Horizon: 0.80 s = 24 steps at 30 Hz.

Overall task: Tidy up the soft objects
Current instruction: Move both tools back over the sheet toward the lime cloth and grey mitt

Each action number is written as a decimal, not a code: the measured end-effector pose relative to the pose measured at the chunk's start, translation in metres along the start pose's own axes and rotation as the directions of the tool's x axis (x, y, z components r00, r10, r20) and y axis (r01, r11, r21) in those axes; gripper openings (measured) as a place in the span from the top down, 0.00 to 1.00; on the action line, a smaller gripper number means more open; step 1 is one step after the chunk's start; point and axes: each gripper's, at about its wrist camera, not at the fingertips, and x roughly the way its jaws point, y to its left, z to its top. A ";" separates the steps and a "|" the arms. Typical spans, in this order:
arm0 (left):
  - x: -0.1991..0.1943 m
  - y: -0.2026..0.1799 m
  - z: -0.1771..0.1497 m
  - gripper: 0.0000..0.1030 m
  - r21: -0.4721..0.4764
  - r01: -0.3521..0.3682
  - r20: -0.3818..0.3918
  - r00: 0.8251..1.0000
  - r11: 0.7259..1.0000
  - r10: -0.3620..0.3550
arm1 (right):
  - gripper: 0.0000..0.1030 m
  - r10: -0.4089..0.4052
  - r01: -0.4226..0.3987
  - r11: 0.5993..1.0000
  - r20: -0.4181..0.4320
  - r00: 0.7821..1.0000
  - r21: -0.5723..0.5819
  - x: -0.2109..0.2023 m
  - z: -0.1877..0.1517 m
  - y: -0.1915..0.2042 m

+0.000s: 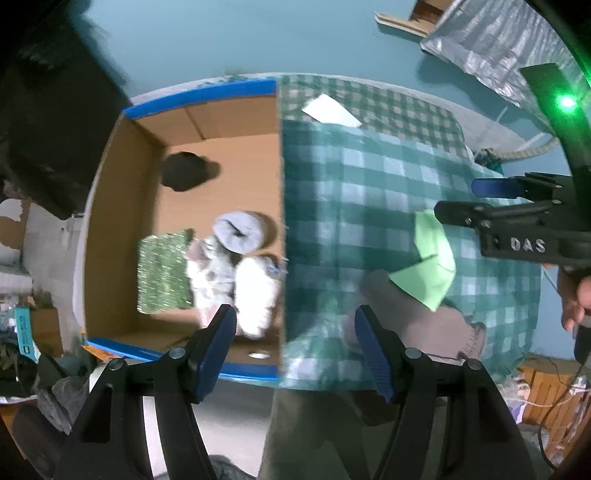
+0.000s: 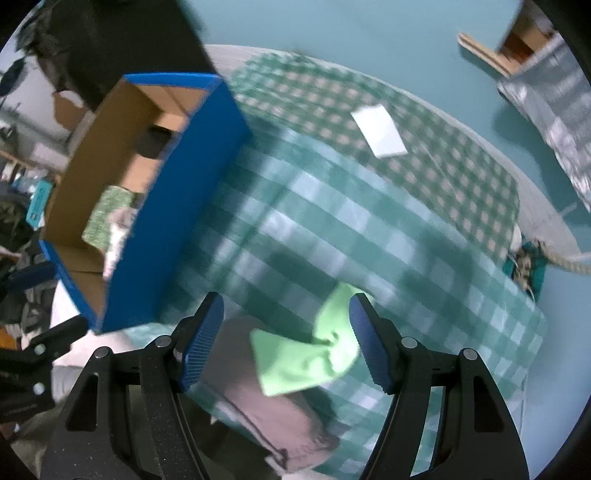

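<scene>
A blue-edged cardboard box (image 1: 122,229) (image 2: 177,206) stands left of a green checked cloth (image 1: 351,206) (image 2: 332,229). In it lie a green sparkly pad (image 1: 162,273), a grey roll (image 1: 240,230), white soft items (image 1: 255,291) and a dark item (image 1: 184,171). A light green cloth (image 1: 432,269) (image 2: 310,358) and a pinkish-brown cloth (image 1: 417,328) (image 2: 258,413) lie on the checked cloth. My left gripper (image 1: 295,350) is open and empty over the box's right wall. My right gripper (image 2: 286,343) (image 1: 476,199) is open above the light green cloth.
A white paper (image 1: 330,109) (image 2: 380,131) lies at the far side of the checked cloth. A silvery bag (image 1: 495,40) and a wooden piece (image 1: 399,24) are on the teal floor. A rope (image 2: 569,262) lies right. Clutter is at the left.
</scene>
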 end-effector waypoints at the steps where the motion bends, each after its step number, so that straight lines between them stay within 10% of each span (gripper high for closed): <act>1: 0.002 -0.007 -0.001 0.34 0.005 0.005 -0.010 1.000 1.000 -0.005 | 0.31 -0.001 0.001 1.000 -0.009 1.000 0.015 0.003 -0.003 -0.007; 24: 0.060 -0.066 -0.032 0.27 -0.215 0.002 -0.135 0.990 0.977 -0.032 | 0.31 0.023 -0.008 0.993 -0.125 0.992 0.114 0.084 -0.044 -0.056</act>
